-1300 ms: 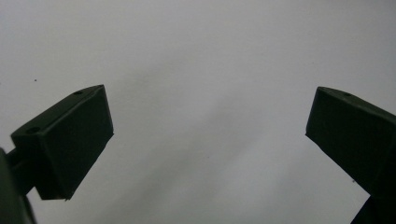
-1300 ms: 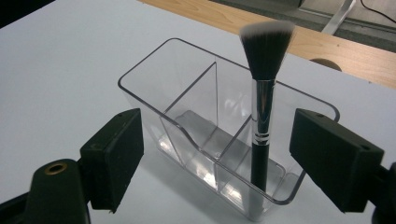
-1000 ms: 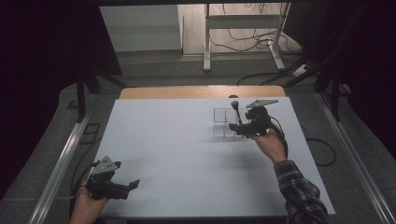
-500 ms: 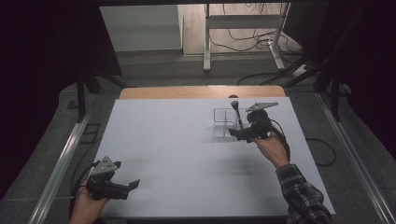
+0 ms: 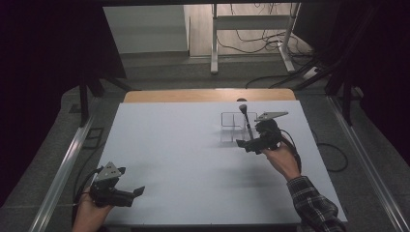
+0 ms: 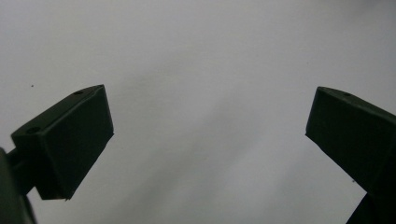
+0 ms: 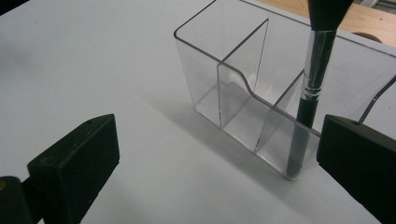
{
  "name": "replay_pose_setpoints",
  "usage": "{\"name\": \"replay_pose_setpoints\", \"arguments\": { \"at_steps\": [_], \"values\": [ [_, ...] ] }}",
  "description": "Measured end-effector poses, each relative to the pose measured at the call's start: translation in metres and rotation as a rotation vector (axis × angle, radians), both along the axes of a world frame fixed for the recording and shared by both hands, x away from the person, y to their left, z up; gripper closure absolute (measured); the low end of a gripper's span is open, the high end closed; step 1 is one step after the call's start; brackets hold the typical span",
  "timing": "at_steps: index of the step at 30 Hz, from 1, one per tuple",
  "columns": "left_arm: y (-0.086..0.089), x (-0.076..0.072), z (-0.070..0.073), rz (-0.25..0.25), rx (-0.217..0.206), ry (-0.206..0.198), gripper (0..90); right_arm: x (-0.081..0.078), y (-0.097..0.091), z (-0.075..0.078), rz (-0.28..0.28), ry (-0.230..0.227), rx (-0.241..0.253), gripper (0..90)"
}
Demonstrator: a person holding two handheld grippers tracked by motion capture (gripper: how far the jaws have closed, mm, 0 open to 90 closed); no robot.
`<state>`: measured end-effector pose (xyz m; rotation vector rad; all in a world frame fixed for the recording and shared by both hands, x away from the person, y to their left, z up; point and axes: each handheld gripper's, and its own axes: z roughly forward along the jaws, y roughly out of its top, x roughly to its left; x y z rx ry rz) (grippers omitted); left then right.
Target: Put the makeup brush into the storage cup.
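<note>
Right gripper view: jaws of right gripper (image 7: pixel 219 163) just spread wide and empty beside clear acrylic organizer (image 7: pixel 243 88), makeup brush (image 7: pixel 308 102) upright in its near corner compartment, left gripper (image 5: pixel 138 192) gaping over bare table (image 5: pixel 169 145).

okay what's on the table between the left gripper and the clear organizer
Nothing: the high view shows bare white table between the left gripper and the clear organizer.
</note>
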<state>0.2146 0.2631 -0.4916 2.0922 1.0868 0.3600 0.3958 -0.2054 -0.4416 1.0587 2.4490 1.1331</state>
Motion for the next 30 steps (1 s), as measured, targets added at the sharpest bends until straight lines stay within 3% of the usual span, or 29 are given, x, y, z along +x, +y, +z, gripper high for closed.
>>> {"name": "replay_pose_setpoints", "arguments": {
  "at_steps": [19, 30],
  "values": [
    [0.0, 0.0, 0.0, 0.0, -0.001, -0.002, 1.3, -0.016, -0.004, -0.005, 0.014, -0.039, -0.005, 0.0],
    [0.0, 0.0, 0.0, 0.001, -0.001, 0.0, 1.2, -0.028, -0.005, -0.01, 0.028, -0.022, -0.006, 0.0]
  ]
}}
